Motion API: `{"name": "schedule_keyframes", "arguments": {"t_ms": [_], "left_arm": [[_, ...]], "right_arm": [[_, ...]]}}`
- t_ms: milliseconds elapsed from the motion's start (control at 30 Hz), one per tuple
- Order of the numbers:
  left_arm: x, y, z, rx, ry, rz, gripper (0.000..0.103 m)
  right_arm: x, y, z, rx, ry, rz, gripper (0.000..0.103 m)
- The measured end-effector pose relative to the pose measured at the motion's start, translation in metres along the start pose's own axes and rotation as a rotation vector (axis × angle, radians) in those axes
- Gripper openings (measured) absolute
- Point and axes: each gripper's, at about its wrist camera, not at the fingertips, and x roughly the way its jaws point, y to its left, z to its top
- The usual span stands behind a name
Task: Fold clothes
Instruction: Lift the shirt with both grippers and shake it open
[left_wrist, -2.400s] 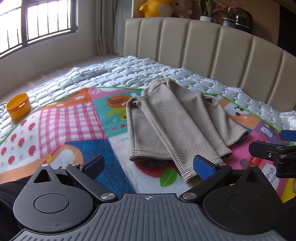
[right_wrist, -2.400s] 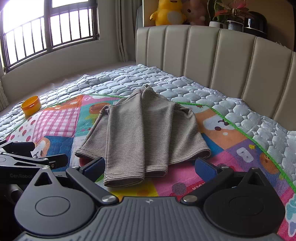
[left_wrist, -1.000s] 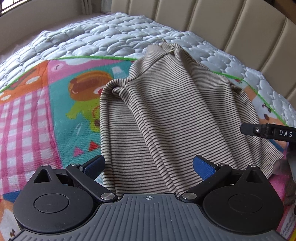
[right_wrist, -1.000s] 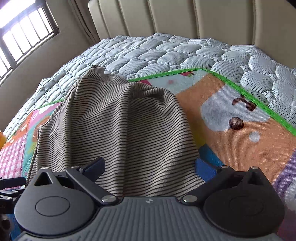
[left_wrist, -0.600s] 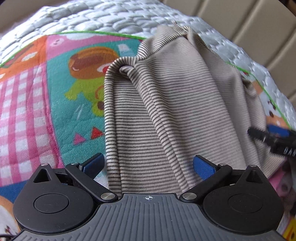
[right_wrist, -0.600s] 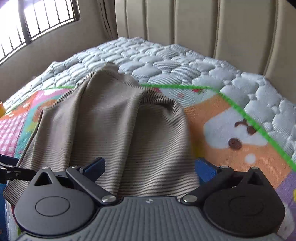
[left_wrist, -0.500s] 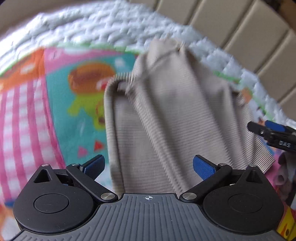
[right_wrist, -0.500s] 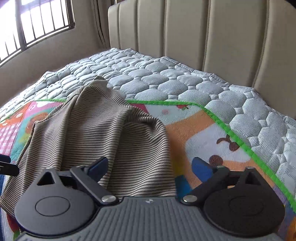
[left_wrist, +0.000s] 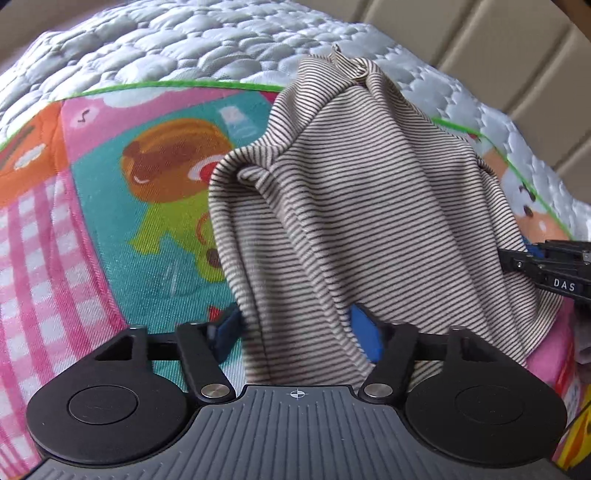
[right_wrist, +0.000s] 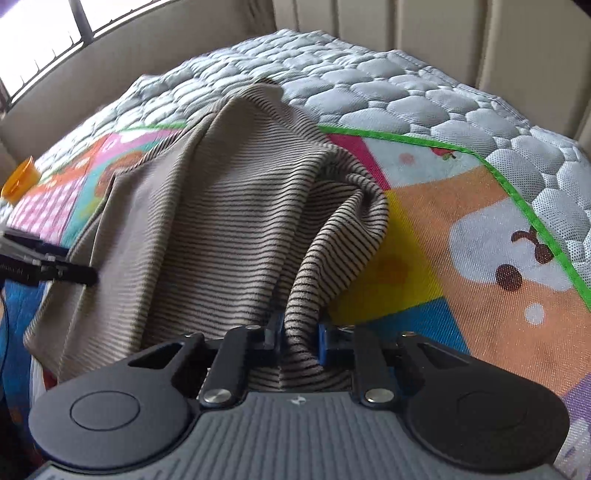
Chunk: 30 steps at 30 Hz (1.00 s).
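The top (left_wrist: 362, 206) lies on the mat (left_wrist: 110, 229), its long axis running from both grippers toward the headboard. The right gripper (right_wrist: 301, 341) pinches the near hem's right corner; the left gripper (left_wrist: 295, 334), half closed, straddles the left corner, jaws just closing, grip uncertain

Beige top (left_wrist: 369, 206) with thin dark stripes, partly folded and rumpled, lies on colourful cartoon mat (left_wrist: 110, 206) over quilted bed. Neck end points to 12 o'clock, hem at 6 o'clock bunched and lifted into ridges.
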Motion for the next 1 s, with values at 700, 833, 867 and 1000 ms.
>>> {"name": "schedule_keyframes", "arguments": {"t_ms": [700, 833, 867, 1000], "left_arm": [[-0.049, -0.014, -0.039, 0.022, 0.041, -0.070, 0.065], [-0.020, -0.013, -0.042, 0.027, 0.080, 0.025, 0.039], [-0.019, -0.017, -0.045, 0.071, 0.079, 0.056, 0.031], [-0.032, -0.020, -0.065, 0.170, 0.179, 0.051, 0.015]], "right_arm": [[-0.108, 0.022, -0.033, 0.071, -0.083, -0.044, 0.035], [-0.094, 0.020, -0.032, 0.179, -0.076, 0.003, 0.039], [-0.091, 0.021, -0.036, 0.180, -0.068, 0.005, 0.039], [-0.082, 0.021, -0.051, 0.197, -0.067, 0.014, 0.039]]}}
